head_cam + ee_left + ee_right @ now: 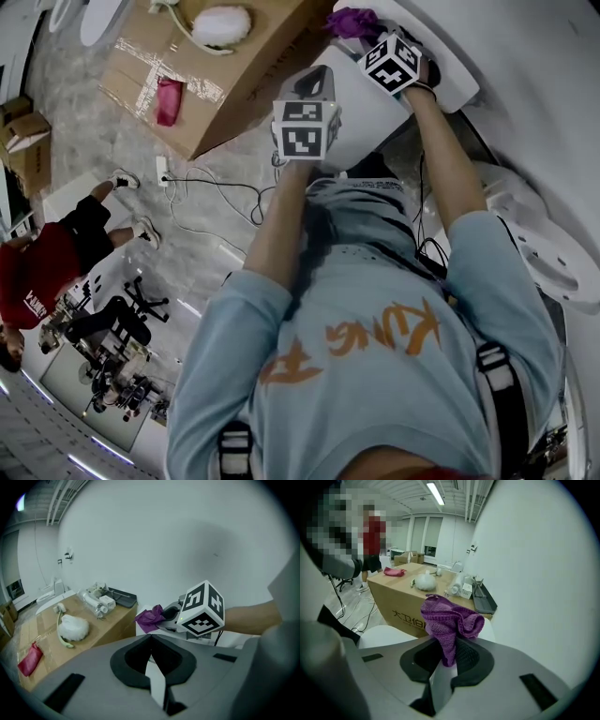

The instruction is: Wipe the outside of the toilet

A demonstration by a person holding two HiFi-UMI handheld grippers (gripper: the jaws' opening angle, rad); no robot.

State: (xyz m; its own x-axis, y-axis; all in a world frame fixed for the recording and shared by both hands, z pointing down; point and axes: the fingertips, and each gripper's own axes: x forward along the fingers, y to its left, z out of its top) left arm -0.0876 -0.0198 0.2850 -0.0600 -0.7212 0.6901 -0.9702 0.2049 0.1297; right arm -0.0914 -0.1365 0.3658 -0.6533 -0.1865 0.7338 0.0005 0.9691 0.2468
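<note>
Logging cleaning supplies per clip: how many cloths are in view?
2. A purple cloth is clamped in the right gripper; a red cloth lies on the cardboard box. Others may be hidden.

Chinese characters — seemingly 大卫伯爵 — stand on the side of the cardboard box; the hoodie's orange lettering is unreadable.

A cardboard box stands just beside the toilet, wall close behind, cables across the floor.
</note>
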